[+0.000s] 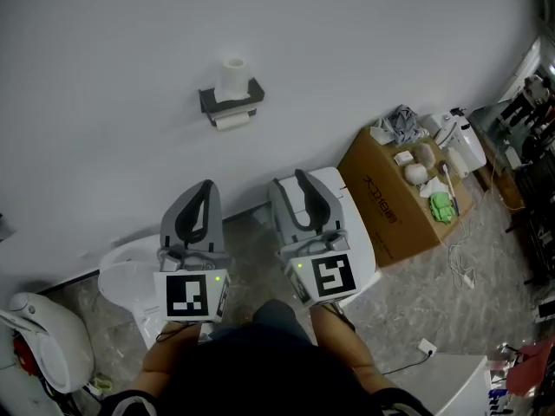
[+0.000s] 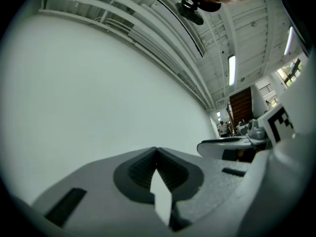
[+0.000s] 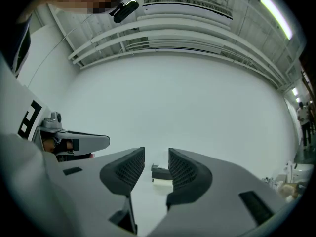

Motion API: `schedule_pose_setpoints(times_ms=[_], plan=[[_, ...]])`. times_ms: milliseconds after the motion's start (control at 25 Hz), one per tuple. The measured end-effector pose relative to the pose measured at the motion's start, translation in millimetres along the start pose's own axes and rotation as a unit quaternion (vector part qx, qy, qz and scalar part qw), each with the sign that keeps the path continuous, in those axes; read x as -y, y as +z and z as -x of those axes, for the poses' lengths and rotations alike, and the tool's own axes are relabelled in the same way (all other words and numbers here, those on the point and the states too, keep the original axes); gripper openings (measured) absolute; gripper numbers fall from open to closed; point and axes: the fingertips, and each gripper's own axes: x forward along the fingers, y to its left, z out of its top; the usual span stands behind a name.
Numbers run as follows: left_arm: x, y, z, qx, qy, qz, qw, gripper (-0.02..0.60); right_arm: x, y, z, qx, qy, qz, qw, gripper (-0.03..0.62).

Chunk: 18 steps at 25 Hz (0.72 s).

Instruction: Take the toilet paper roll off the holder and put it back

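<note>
- The holder point(image 1: 231, 100) is a dark shelf fixed to the pale wall point(image 1: 104, 76), in the upper middle of the head view; a toilet paper roll point(image 1: 234, 72) stands upright on top of it; a second roll point(image 1: 231, 121) lies sideways under its front edge
- The left gripper point(image 1: 206, 187) sits in the lower left of the head view, below the holder and well apart from it; its own view shows the jaw tips pressed together with nothing between them point(image 2: 157, 149), facing bare wall
- The right gripper point(image 1: 290, 180) sits just right of the left one, lower centre of the frame, also well apart from the holder; its jaws stand apart and empty point(image 3: 156, 154); far off, through the gap, the holder point(image 3: 160, 172) shows with white paper under it
- A white toilet point(image 1: 126, 276) lies at the lower left, partly under the left gripper; a white tank point(image 1: 351, 224) lies beneath the right gripper
- A cardboard box point(image 1: 395, 206) stands on the floor at the right of the head view, against the wall; small items, one of them green, rest on its top
</note>
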Motion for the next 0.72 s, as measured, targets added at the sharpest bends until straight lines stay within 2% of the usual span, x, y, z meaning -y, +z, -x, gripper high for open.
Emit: schedule_pose_setpoints(times_ms=[440,720], plan=[[-4,-13,-23,-0.006,-0.007,0.007,0.9999,-0.002,5,-4,-36,0.007,0.017,0.004,1.0,0.144],[-14,-20,-62,-0.013,0.011,0.006,0.9998,-0.002,23,-13,-84,0.014,0.037,0.003,0.999,0.146]])
